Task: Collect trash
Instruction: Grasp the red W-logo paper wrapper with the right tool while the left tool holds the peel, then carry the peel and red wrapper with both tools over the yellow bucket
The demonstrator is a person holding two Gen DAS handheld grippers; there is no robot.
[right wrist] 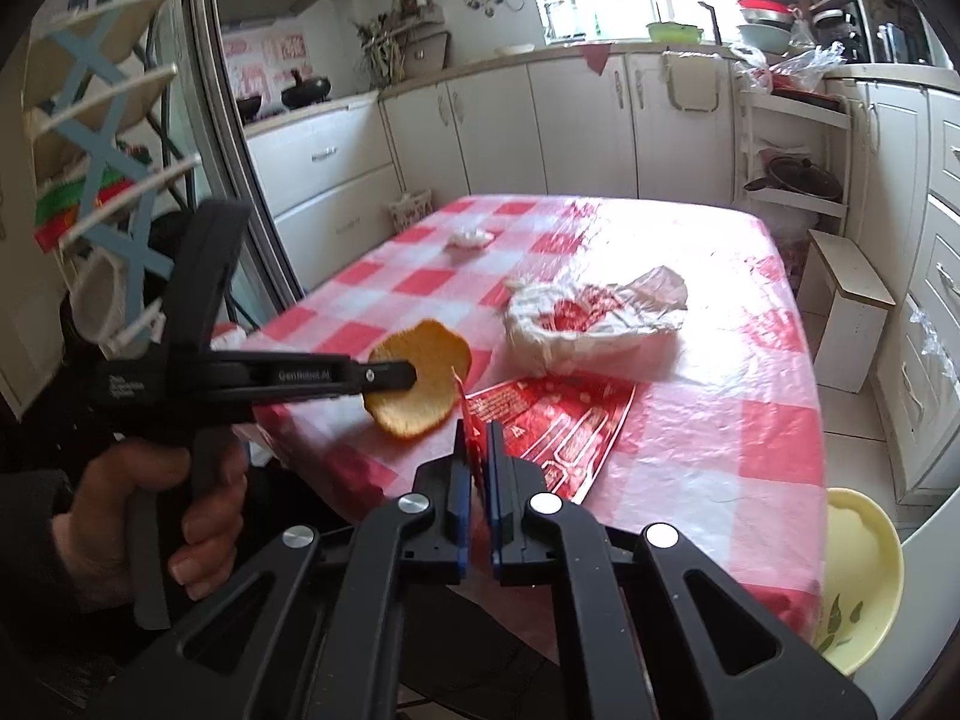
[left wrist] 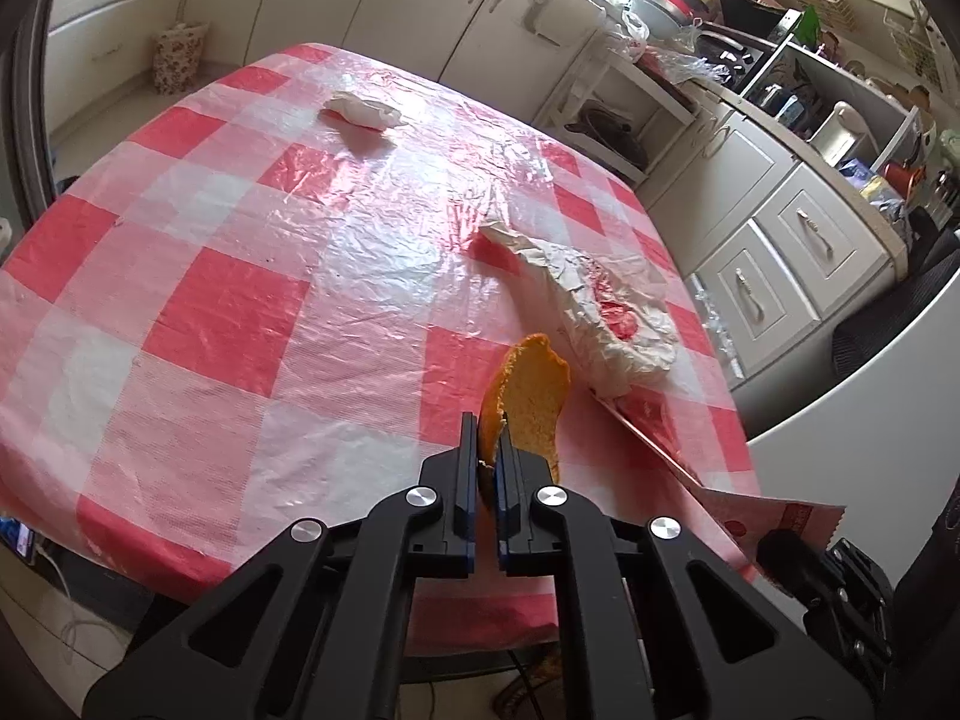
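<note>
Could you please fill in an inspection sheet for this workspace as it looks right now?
Surface: table under a red-and-white checked plastic cover.
Job's things: orange peel; red wrapper; crumpled white bag; white tissue wad at the far end.
Clutter: yellow bowl beside the table's near corner.
Grippers: left gripper shut on the peel; right gripper shut on the wrapper's corner.
Cables: white cable below the table edge.
Surroundings: kitchen cabinets, crowded counter.

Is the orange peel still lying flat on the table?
No, the orange peel is pinched in the left gripper and held up off the checked tablecloth.
</note>
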